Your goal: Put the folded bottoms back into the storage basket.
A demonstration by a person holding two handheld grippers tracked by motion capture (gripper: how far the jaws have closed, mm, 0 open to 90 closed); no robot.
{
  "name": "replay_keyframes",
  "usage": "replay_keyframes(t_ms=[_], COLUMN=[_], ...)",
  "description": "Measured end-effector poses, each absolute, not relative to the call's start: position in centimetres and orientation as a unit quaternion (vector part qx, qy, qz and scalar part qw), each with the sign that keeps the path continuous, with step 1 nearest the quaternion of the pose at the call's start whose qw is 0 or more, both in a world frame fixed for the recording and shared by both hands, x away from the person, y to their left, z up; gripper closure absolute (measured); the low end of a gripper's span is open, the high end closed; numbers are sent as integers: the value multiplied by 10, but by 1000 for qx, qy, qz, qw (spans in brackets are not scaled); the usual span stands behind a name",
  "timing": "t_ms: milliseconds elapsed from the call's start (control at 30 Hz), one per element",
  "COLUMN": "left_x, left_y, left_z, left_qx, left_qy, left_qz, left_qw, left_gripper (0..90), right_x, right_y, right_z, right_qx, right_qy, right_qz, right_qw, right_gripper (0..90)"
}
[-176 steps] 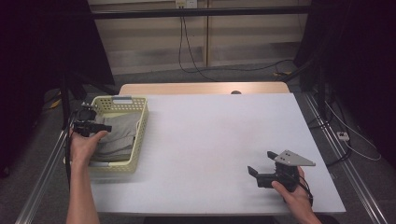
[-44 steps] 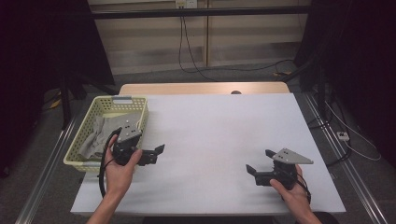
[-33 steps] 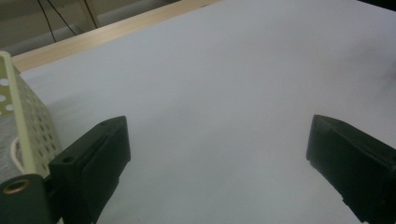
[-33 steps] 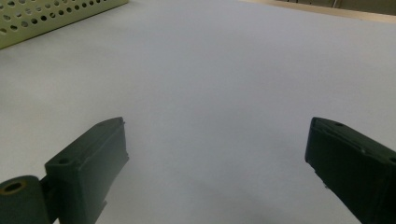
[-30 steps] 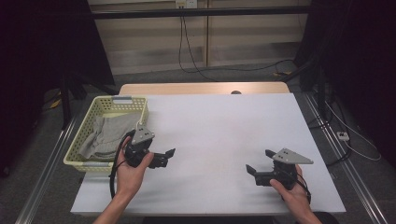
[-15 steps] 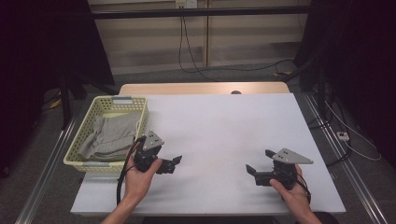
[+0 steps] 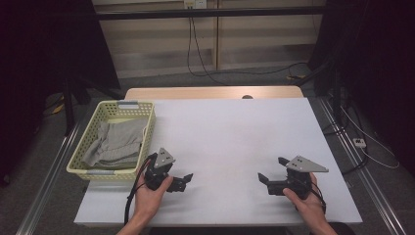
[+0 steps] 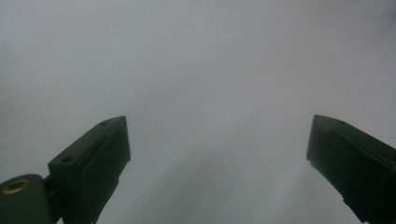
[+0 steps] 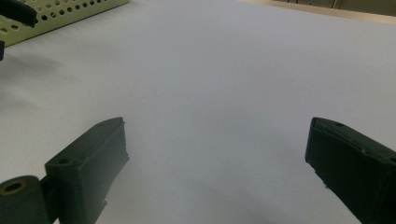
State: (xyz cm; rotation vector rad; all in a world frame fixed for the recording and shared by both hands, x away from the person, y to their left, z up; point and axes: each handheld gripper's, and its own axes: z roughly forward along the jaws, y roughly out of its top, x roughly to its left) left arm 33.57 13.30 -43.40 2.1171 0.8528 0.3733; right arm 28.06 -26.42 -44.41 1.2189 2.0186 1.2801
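Resting on the white table (image 7: 230, 142), both grippers hold nothing. Landmark for everything: the yellow basket (image 7: 88, 166).

Task item is the grey cloth (image 7: 116, 142). It looks like soft knit fabric, mid grey, loosely folded and rumpled, with creases running along its length. It lies inside the basket, covering most of the floor, its edges slumped against the perforated walls. I count one cloth, though whether it is a single piece or a few stacked ones I cannot tell from the folds.

Basket: one, pale yellow plastic, lattice walls, grey label tabs on its near and far rims. It sits at the table's left edge.

Left gripper (image 7: 185, 180): just beside the basket's near right corner, on the table, held by the person's left hand (image 7: 149, 196). Jaws are spread wide, nothing between them. The left gripper view confirms this, with two black jaws apart over bare white tabletop. Its cable loops down past the wrist.

Right gripper (image 7: 266, 178): well apart from the basket, across the table towards the right edge, held by the right hand (image 7: 303, 203). Jaws are also spread wide with nothing in them, and its grey three-cornered plate sits on top. In the right gripper view the basket's wall shows at upper left.

Count: two grippers, one basket, one cloth pile, one table.
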Motion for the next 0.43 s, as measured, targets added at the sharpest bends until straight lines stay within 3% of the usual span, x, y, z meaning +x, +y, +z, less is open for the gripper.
replay_keyframes(t_ms=[433], left_x=[335], left_y=[137], left_z=[-443], left_qx=[835], left_qy=[345], left_qz=[141], left_qw=[404], left_gripper=[61], right_x=[280], right_y=[-265], right_z=[-444], right_qx=[439], right_qy=[734], right_qz=[466], right_qw=[228], right_gripper=[54])
